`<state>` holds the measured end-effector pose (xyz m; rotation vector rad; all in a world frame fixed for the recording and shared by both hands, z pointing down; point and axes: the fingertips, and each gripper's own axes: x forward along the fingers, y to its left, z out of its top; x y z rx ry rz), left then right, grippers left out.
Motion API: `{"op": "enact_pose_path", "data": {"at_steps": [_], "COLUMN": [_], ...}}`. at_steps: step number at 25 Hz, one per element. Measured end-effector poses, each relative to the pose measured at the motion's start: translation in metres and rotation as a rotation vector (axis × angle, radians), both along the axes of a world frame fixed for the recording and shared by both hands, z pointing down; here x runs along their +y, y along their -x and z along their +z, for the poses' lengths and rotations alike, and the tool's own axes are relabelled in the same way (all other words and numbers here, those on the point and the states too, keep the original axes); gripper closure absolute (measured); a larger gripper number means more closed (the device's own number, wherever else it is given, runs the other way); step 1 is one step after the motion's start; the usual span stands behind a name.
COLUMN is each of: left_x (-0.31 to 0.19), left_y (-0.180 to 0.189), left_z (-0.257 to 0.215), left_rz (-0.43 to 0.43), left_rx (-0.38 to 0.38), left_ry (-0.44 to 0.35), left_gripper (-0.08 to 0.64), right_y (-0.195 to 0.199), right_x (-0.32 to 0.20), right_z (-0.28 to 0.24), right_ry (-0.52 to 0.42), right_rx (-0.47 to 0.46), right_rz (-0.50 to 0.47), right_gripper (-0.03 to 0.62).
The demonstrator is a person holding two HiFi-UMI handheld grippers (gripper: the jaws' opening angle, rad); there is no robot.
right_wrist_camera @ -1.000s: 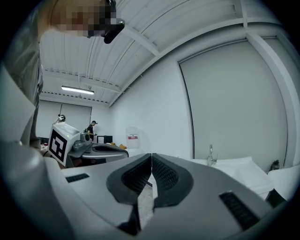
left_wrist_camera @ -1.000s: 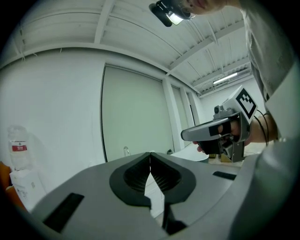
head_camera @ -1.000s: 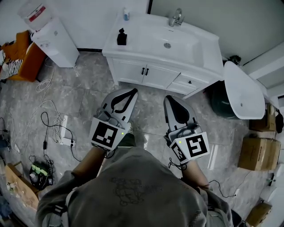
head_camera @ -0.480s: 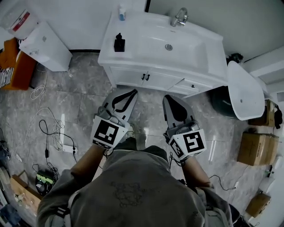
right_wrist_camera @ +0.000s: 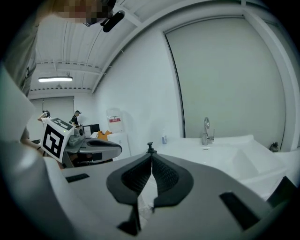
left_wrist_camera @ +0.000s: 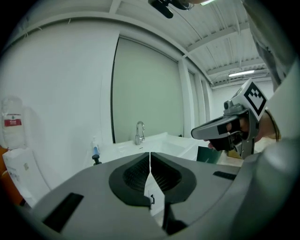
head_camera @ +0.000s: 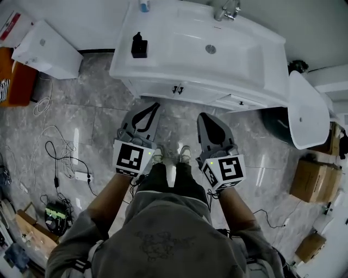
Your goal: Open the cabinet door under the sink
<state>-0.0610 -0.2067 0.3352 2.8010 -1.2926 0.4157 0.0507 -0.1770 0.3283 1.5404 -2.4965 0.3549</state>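
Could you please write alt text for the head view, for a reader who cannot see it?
A person stands facing a white sink cabinet, its doors closed, holding the left gripper and right gripper, both shut and empty.

Cabinet doors (head_camera: 157, 87), to us only a thin strip under the sink counter (head_camera: 126, 69), upper centre, faucet (head_camera: 229, 9) clipped by the top edge, door handles (head_camera: 177, 89) tiny
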Motion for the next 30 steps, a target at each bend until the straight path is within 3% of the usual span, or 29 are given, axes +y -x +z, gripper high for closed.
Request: {"op": "enact_pose_path", "data": {"at_steps": [9, 19, 23, 30], "left_x": [-0.046, -0.090, -0.098, -0.115], "left_y": [-0.030, -0.043, -0.052, -0.067], "left_z": [0.112, 0.211, 0.255, 0.322], "left_rz": [-0.065, -0.046, -0.011, -0.037], "left_rx": [-0.073, -0.136, -0.187, -0.213], "left_ry": [0.140, 0.205, 0.261, 0.325], "left_gripper": [0.538, 0.537, 0.455, 0.449], "right_y": [-0.025, -0.026, -0.024, -0.032], "right_x": [-0.049, -0.080, -0.091, -0.102], "right_z": [0.080, 0.162, 0.193, 0.240], "right_ry": [0.086, 0.142, 0.161, 0.201], "right_rx": [-0.031, -0.017, -0.024, -0.015], "right_rz": [0.026, 0.002, 0.014, 0.045], "right_gripper": [0.565, 0.565, 0.565, 0.565]}}
